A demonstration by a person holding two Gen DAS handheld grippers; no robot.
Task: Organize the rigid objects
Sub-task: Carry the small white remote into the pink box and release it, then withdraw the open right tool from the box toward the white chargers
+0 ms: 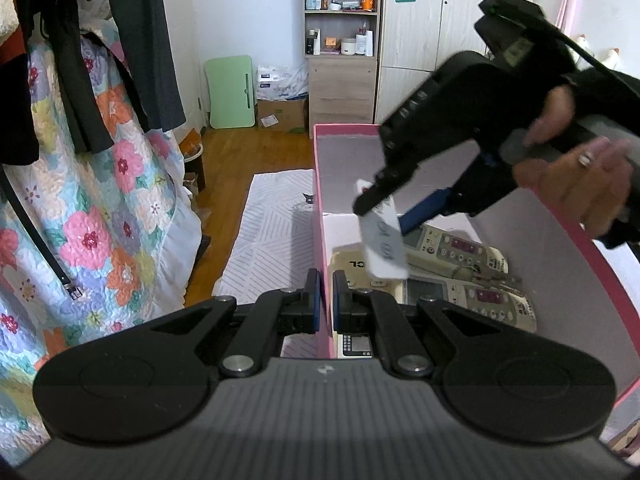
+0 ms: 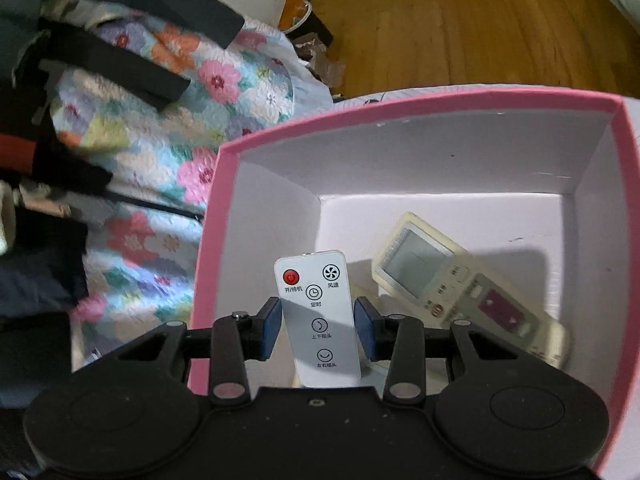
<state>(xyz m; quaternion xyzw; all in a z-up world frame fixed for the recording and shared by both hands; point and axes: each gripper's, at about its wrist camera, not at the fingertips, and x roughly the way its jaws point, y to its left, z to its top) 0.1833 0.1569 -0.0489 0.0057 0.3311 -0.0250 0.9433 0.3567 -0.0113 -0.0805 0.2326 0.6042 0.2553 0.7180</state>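
A pink box (image 1: 344, 129) with white inner walls stands in front of me. My left gripper (image 1: 326, 300) is shut on its near left wall, one finger on each side. Several cream air-conditioner remotes (image 1: 454, 246) lie on its floor, with keys (image 1: 486, 276) on top of them. My right gripper (image 2: 319, 328), held by a hand (image 1: 576, 184), is shut on a slim white fan remote (image 2: 316, 316) with a red power button. It holds that remote (image 1: 382, 240) tilted inside the box, above the cream ones. In the right wrist view one cream remote (image 2: 452, 280) lies on the floor of the box (image 2: 400, 106).
A floral quilt (image 1: 100, 208) with dark clothes (image 1: 132, 40) and a belt (image 1: 44, 252) hangs to the left. A white mat (image 1: 272, 232) lies on the wooden floor (image 1: 248, 148) beside the box. A shelf unit (image 1: 342, 40), a green folded table (image 1: 230, 92) and a cardboard box (image 1: 280, 114) stand at the back.
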